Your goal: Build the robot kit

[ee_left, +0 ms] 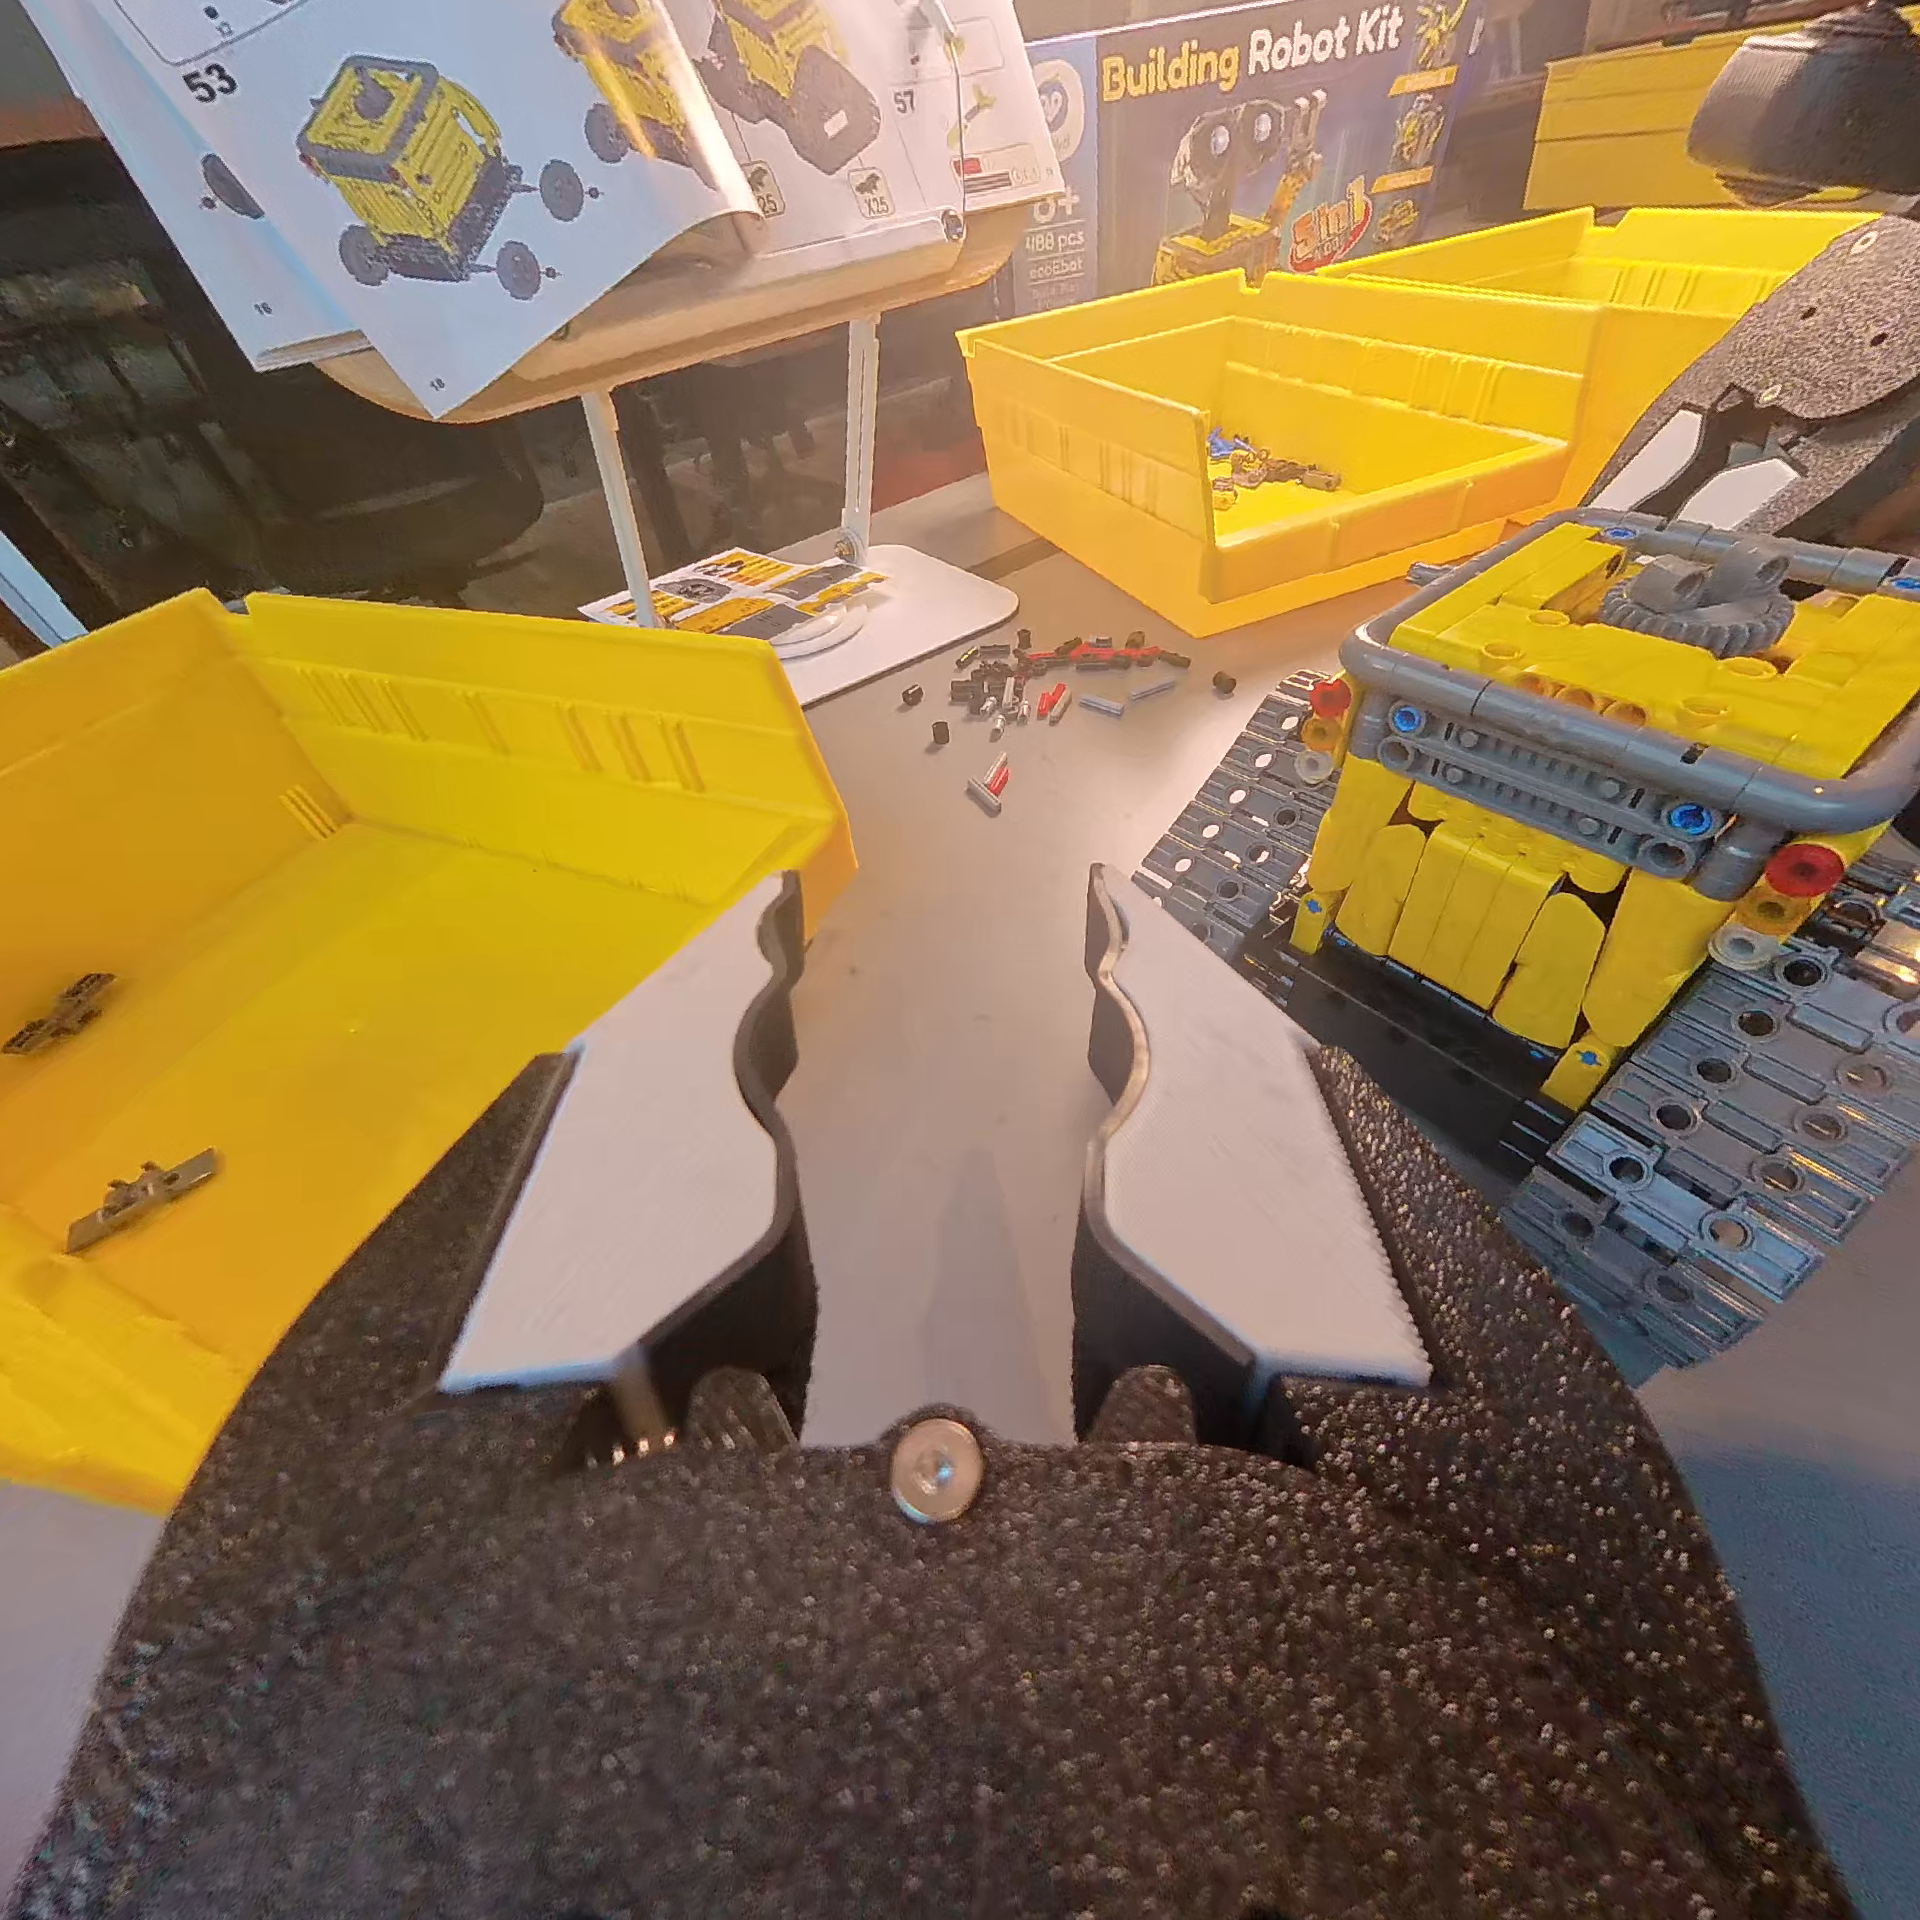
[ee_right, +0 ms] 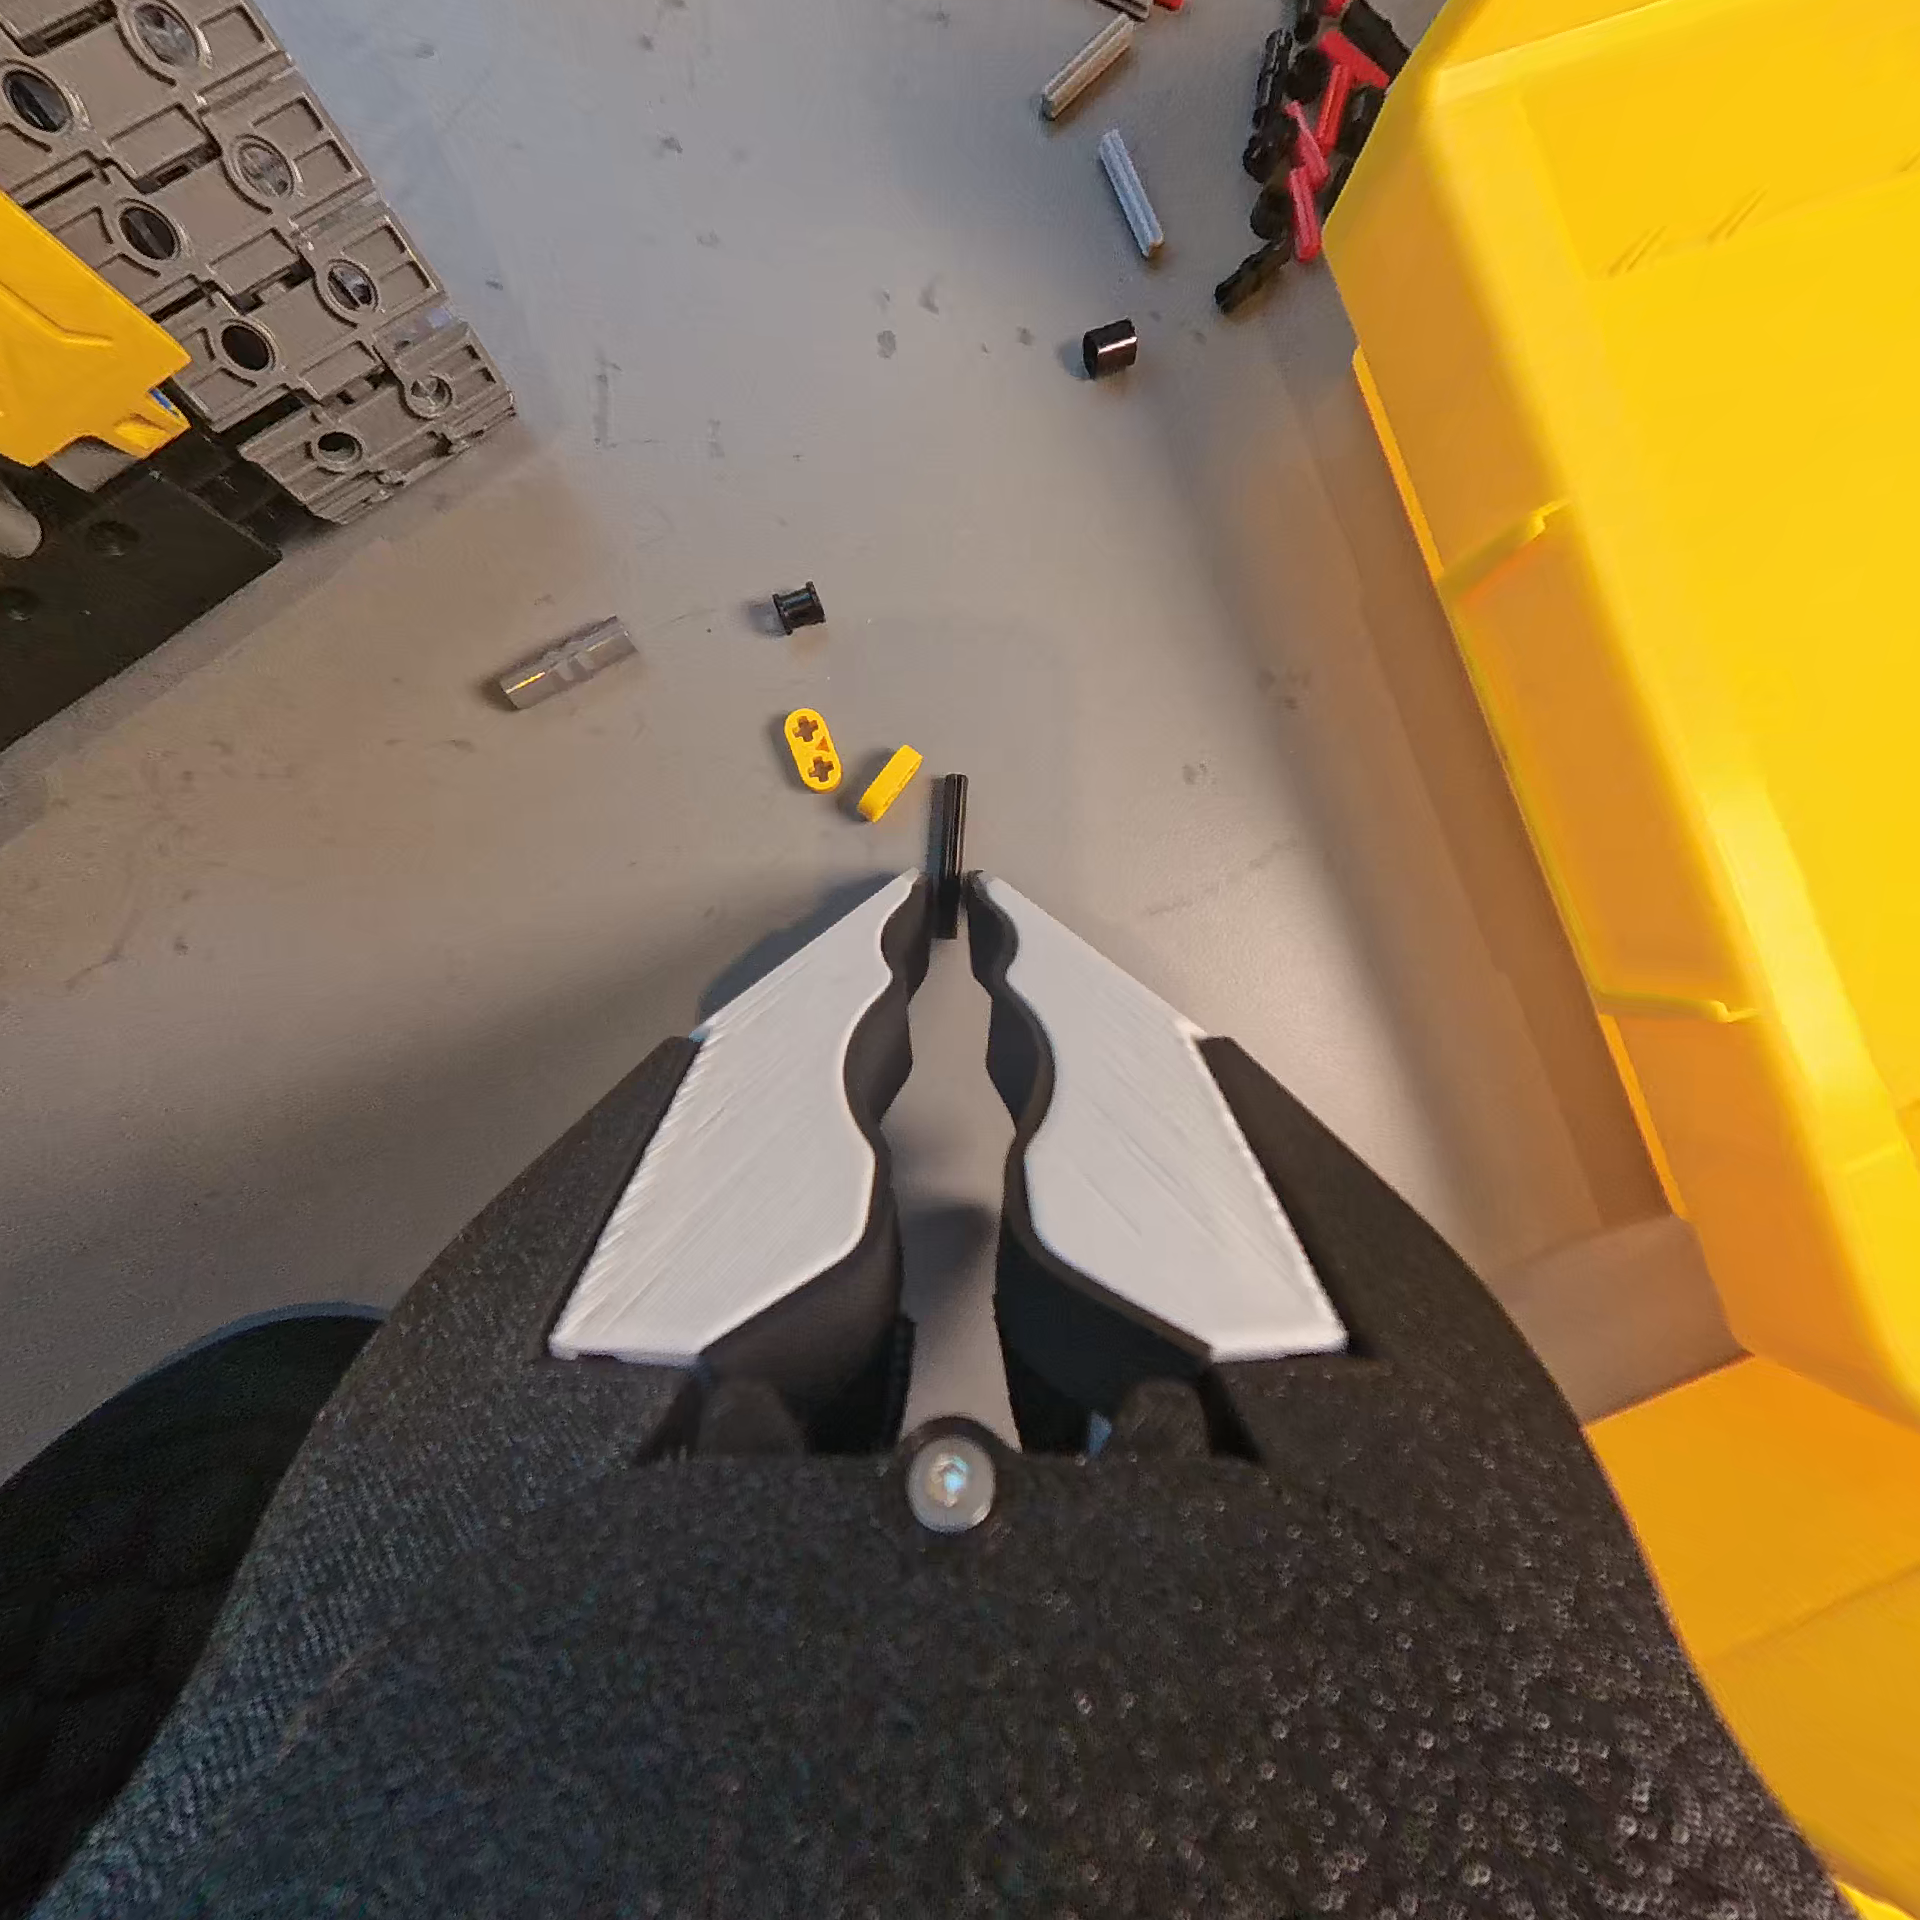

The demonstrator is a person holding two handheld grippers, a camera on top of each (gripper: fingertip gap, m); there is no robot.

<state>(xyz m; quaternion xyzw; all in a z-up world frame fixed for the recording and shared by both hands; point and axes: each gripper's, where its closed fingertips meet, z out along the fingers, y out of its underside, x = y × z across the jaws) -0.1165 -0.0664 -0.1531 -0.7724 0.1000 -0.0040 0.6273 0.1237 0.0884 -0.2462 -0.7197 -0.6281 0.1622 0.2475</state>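
two grippers recorded, each with white ribbed plastic fingers, wavy black inner edges and a coarse black speckled body.

left gripper (ee_left: 943, 902), lower centre of the left wrist view: jaws spread wide, nothing between them, only bare grey table (ee_left: 935, 1039) showing in the gap. a yellow plastic bin (ee_left: 416, 790) sits at the left of the frame, just beside the left finger, with two small grey pieces on its floor; its near edge is cut off by the gripper body. at right stands a yellow brick-built model (ee_left: 1538, 831) with a grey frame and perforated grey tracks, partly cropped by the frame edge. loose small parts (ee_left: 1039, 686) lie scattered at centre; individual shapes are hard to make out.

right gripper (ee_right: 945, 883), centre of the right wrist view: jaws clenched on a thin black pin (ee_right: 951, 842), which juts forward past the tips. just ahead lie a yellow two-hole link (ee_right: 812, 749) and a yellow strip (ee_right: 890, 781), apart from the pin. a smooth yellow bin wall (ee_right: 1662, 520) fills the right of the frame, interior hidden.
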